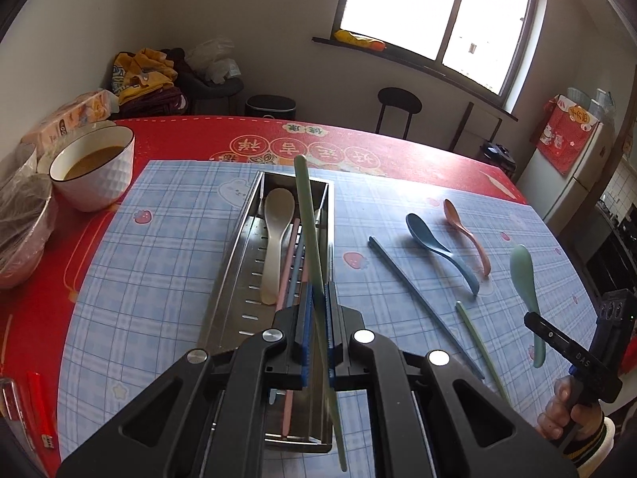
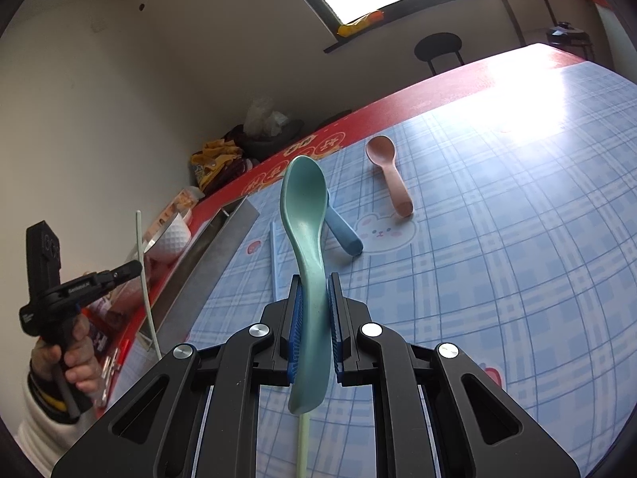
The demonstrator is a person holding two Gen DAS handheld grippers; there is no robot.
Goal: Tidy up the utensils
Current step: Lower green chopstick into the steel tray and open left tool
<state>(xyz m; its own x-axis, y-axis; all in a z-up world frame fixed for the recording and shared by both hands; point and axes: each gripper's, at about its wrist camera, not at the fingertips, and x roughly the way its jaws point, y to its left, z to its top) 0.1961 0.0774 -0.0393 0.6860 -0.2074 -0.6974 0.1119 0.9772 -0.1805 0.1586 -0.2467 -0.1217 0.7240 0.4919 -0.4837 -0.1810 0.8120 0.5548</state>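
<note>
Holding, left wrist: left gripper (image 1: pixel 318 298) clamped on green chopstick (image 1: pixel 308 231), long axis along steel tray (image 1: pixel 231 279) directly beneath.
Right wrist: right gripper (image 2: pixel 314 302) clamped on green spoon (image 2: pixel 304 207); tray (image 2: pixel 223 239) lies leftward, nearer left hand (image 2: pixel 67 354).

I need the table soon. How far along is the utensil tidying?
Done: white spoon and pink chopsticks lie in the metal tray. In hand: left gripper holds a green chopstick, right gripper a green spoon. Left: blue spoon, pink spoon, blue chopstick, second green chopstick.
</note>
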